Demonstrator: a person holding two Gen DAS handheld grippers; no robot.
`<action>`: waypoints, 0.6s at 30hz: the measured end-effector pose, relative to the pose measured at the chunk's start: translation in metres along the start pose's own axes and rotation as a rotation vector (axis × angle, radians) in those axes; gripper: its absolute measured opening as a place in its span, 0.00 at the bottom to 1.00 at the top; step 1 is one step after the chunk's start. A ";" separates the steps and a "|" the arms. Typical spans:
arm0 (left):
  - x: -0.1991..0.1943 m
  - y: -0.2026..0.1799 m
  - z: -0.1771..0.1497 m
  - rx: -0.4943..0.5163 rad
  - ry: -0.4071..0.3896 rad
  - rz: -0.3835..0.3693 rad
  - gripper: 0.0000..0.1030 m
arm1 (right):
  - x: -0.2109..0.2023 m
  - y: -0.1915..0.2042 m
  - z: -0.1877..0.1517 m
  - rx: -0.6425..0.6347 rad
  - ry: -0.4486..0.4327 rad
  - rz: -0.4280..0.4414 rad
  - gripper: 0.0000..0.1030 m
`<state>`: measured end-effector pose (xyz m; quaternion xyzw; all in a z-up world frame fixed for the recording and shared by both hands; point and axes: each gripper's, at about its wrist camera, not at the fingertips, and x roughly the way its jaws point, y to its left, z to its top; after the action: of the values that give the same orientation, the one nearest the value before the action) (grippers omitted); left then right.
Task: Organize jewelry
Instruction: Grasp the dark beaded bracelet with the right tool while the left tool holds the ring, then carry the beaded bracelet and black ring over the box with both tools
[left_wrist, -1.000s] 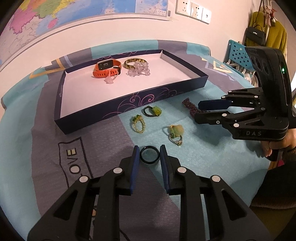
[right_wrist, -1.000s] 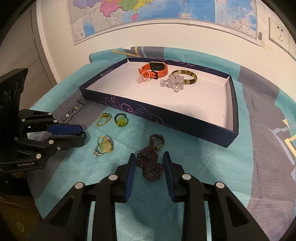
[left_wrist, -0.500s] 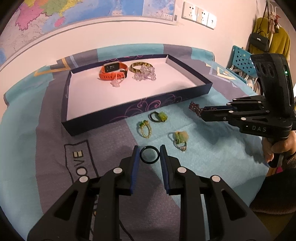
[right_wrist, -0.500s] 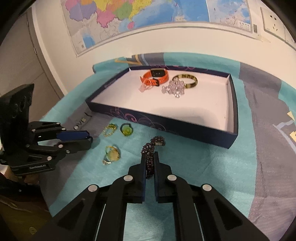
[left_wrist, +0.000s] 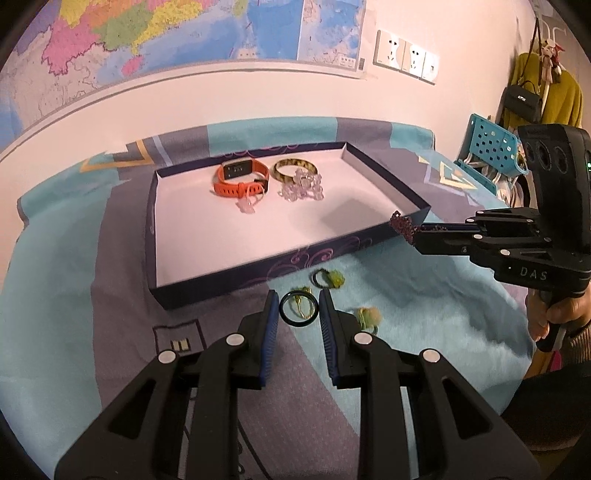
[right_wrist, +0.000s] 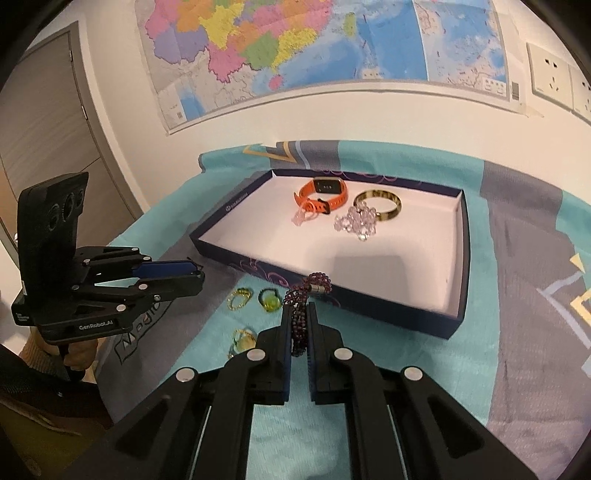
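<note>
We hold 2 grippers over a table (left_wrist: 55, 295) w/ a blue and grey cloth.

Our left gripper (left_wrist: 298, 314) is clamped on a thin black ring (left_wrist: 298, 308). The ring stands up between the 2 blue pads, up off the cloth.

Our right gripper (right_wrist: 298, 325) is squeezed tight on a dark red bead bracelet (right_wrist: 301, 295). The beads run between the pads, and a loop sticks out past the tips w/ a small metal clasp. In the left cam we see that gripper from the side, far right, w/ the beads (left_wrist: 402, 227) poking out at its tip, right by the near right corner of the box.

The box (right_wrist: 463, 258) is a flat dark blue tray, white inside, far from us in the middle of the cloth. In its far part lie an orange watch band (right_wrist: 325, 194), a brown and gold bangle (right_wrist: 378, 205), a clear bead bracelet (right_wrist: 354, 223) touching the bangle, and a small pink clear ring (right_wrist: 304, 216) by the watch.

On the cloth, near side of the box, lie 3 small rings: a gold one w/ green bits (right_wrist: 238, 299), a dark one w/ a green stone (right_wrist: 269, 301) just right of it, and a gold one w/ a pale stone (right_wrist: 242, 341) nearer to us.

A map (right_wrist: 295, 55) hangs on the far wall. A hand (left_wrist: 561, 317) holds the right gripper's handle.
</note>
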<state>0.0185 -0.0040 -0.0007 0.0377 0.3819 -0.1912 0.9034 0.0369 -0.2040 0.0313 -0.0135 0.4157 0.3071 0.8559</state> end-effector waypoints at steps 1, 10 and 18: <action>0.000 0.000 0.002 0.000 -0.003 0.001 0.22 | 0.000 0.000 0.001 -0.003 -0.002 -0.001 0.06; 0.002 0.001 0.015 0.010 -0.026 0.015 0.22 | 0.003 -0.003 0.017 -0.033 -0.013 -0.017 0.06; 0.008 0.006 0.024 0.000 -0.028 0.027 0.22 | 0.013 -0.005 0.029 -0.058 -0.008 -0.026 0.06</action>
<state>0.0422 -0.0066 0.0100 0.0400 0.3685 -0.1793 0.9113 0.0656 -0.1929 0.0394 -0.0426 0.4031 0.3082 0.8607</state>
